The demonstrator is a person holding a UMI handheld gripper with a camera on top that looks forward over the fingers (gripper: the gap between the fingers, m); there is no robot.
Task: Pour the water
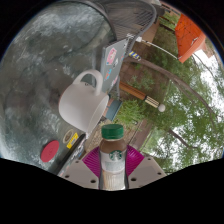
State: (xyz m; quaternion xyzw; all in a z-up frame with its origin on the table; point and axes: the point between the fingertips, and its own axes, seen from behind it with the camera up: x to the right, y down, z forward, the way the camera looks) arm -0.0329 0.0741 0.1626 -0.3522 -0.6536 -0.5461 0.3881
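A Starbucks bottle (112,165) with a pale label and a dark top stands between my fingers. The magenta pads (94,158) press on it from both sides, so my gripper (112,156) is shut on it. A white mug (82,100) with a handle sits on the grey table (45,60), beyond the fingers and to the left of the bottle's top. The whole scene looks tilted. I cannot see the liquid in the bottle or the inside of the mug.
A red round object (50,151) and a small yellow item (72,141) lie on the table near the left finger. Metal chairs (130,50) stand beyond the mug. Trees and grass (185,105) lie to the right, with an orange object (188,35) farther off.
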